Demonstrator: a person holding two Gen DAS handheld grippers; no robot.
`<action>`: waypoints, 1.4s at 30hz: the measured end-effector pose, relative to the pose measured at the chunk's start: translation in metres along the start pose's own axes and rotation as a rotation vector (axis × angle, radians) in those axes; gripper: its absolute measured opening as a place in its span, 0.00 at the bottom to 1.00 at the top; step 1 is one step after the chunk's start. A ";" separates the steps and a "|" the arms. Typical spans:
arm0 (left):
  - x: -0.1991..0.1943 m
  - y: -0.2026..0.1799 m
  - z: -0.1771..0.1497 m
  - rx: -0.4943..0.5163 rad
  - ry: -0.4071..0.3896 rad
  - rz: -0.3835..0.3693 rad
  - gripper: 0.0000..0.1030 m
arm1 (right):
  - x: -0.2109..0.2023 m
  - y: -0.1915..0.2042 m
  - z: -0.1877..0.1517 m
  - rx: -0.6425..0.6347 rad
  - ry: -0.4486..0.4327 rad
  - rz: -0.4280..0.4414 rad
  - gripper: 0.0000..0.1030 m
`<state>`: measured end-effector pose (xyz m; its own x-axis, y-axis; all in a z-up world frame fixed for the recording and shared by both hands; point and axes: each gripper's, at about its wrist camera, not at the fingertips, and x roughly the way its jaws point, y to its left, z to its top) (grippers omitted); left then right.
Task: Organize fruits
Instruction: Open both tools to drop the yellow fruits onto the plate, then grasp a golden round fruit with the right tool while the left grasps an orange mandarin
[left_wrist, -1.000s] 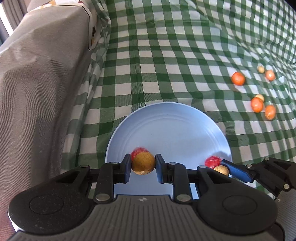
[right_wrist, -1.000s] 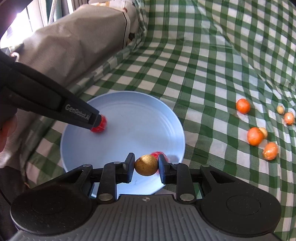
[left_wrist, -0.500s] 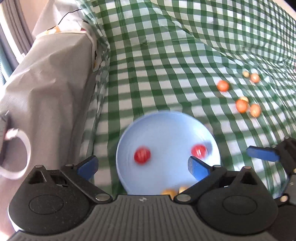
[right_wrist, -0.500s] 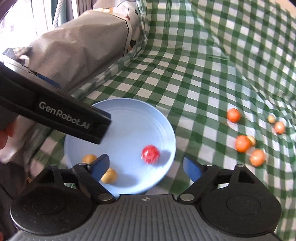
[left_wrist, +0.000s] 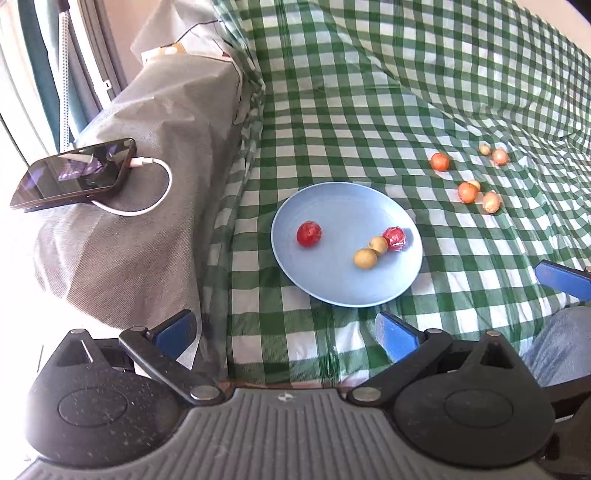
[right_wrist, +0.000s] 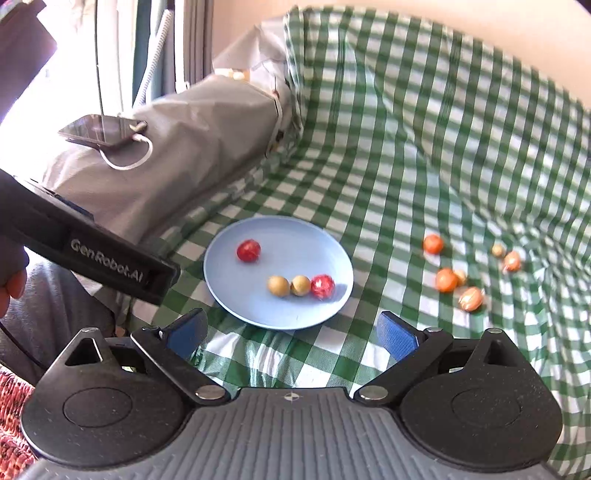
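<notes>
Both the left tool and right tool gape wide (nothing held) before the round pale-blue plate holding four small fruits.

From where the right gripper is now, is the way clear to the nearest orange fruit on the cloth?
Probably yes. The right gripper is open and empty, and only bare checked cloth lies between it and that orange fruit. The plate sits off to the left.

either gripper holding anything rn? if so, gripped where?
Nothing held. Left gripper and right gripper are both open and empty; the two yellow-brown round fruits lie on the light blue round plate.
</notes>
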<state>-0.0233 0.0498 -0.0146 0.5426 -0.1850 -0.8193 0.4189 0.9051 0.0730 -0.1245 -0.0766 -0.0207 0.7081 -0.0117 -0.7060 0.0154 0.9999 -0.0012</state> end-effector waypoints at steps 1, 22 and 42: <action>-0.005 0.000 -0.001 0.003 -0.003 -0.007 1.00 | -0.005 0.002 -0.001 -0.003 -0.012 -0.003 0.96; -0.041 -0.020 -0.010 0.060 -0.077 -0.003 1.00 | -0.045 -0.003 -0.008 0.069 -0.098 -0.058 0.97; 0.014 -0.068 0.031 0.127 0.030 -0.023 1.00 | -0.003 -0.072 -0.025 0.323 -0.007 -0.049 0.97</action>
<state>-0.0218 -0.0266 -0.0130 0.5106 -0.1914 -0.8382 0.5205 0.8448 0.1241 -0.1457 -0.1480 -0.0362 0.7058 -0.0610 -0.7058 0.2720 0.9432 0.1905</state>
